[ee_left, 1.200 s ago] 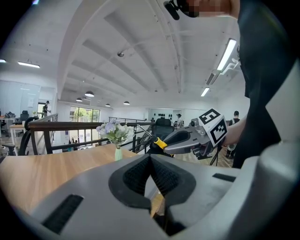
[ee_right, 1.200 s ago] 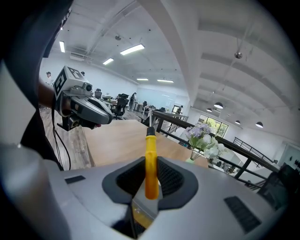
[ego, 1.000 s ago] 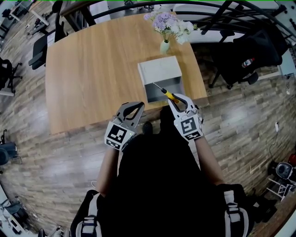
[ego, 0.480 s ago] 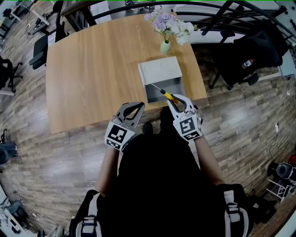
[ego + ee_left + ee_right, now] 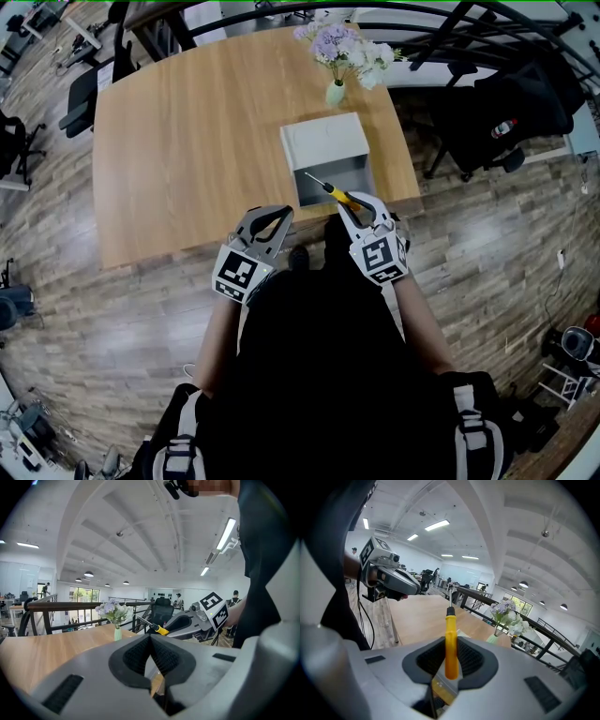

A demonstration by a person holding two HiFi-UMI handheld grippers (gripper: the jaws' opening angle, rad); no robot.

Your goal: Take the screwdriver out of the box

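Yellow was the handle of the screwdriver (image 5: 450, 644), pinched between the right tongs (image 5: 361, 200), its metal tip pointing over the open grey box (image 5: 325, 141) on the wooden desk (image 5: 187, 141). The left tongs (image 5: 272, 216) were closed on nothing, near the desk's front edge.

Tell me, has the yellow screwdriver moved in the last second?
Yes, slightly. Held in the right gripper, the screwdriver has drifted left in the head view, its tip nearer the box's left wall.
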